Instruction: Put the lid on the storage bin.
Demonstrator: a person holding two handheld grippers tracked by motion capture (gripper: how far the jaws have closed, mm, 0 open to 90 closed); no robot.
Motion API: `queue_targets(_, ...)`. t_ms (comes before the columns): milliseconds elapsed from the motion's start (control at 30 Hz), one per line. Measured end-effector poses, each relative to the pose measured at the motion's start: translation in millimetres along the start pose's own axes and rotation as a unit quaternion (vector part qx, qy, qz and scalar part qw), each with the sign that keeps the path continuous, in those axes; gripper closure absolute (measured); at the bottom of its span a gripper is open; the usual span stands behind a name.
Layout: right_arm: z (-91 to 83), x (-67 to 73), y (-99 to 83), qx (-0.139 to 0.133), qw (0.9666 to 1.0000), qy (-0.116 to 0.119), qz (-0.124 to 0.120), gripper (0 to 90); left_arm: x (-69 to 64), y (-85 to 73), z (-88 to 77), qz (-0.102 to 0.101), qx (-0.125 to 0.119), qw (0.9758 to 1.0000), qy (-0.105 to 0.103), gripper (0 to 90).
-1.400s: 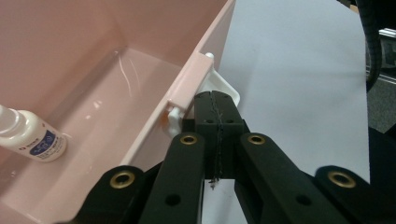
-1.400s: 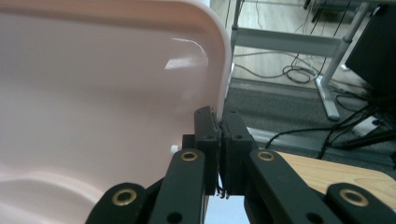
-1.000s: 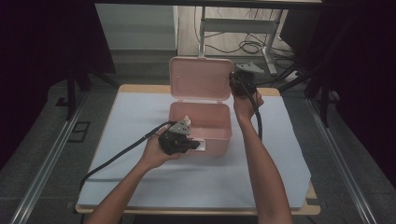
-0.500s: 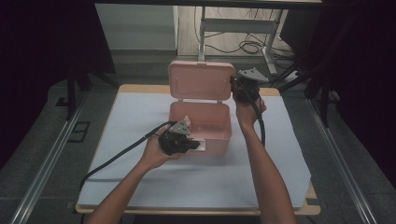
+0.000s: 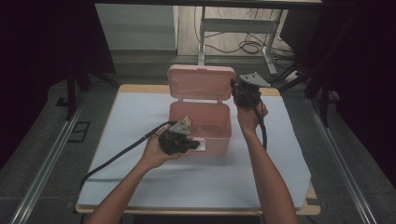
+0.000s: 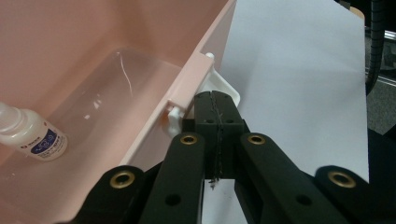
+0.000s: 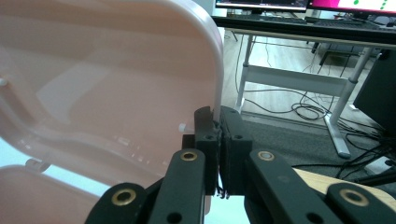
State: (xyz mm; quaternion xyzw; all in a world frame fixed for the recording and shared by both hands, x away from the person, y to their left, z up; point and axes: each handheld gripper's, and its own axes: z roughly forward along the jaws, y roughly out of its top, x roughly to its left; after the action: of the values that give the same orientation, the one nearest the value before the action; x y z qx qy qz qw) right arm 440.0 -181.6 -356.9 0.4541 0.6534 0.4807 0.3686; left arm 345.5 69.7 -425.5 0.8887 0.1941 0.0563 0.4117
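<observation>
We see a pink box (image 5: 201, 125) standing near the middle of the table (image 5: 280, 177), on a white sheet (image 5: 140, 107), with its lid (image 5: 201, 83) raised upright at the far side. The left gripper (image 5: 189, 145) is at the front wall of the box, and its jaws are pressed together beside the white latch (image 6: 219, 88); it seems that they pinch the latch, but the contact itself is hidden behind the jaws. The right gripper (image 5: 238, 91) is at the right edge of the lid, and its jaws are clamped on that edge (image 7: 217, 100). Inside the box a small white bottle (image 6: 30, 137) with a blue label lies on the bottom.
</observation>
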Motion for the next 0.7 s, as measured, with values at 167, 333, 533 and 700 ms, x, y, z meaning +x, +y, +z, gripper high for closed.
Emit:
queue_targets(167, -7.8, -1.1, -2.9, 0.002, 0.9999, 0.014, -0.004, 86.7, -0.1, 0.1, -0.2, 0.0, 0.001, 1.0, 0.0, 90.0)
queue_targets(333, -15.5, -3.1, -6.1, 0.005, 0.9994, 0.033, -0.005, 85.5, -0.4, 0.0, -0.2, -0.001, 0.001, 1.0, 0.001, 90.0)
queue_targets(533, -24.2, -4.7, -11.6, 0.007, 0.9985, 0.053, -0.006, 83.8, -0.5, 0.0, -0.2, -0.002, 0.0, 1.0, 0.002, 90.0)
queue_targets(700, -31.4, -8.1, -16.3, 0.018, 0.9967, 0.079, 0.006, 81.4, -0.6, 0.0, -0.2, -0.003, 0.0, 1.0, 0.001, 90.0)
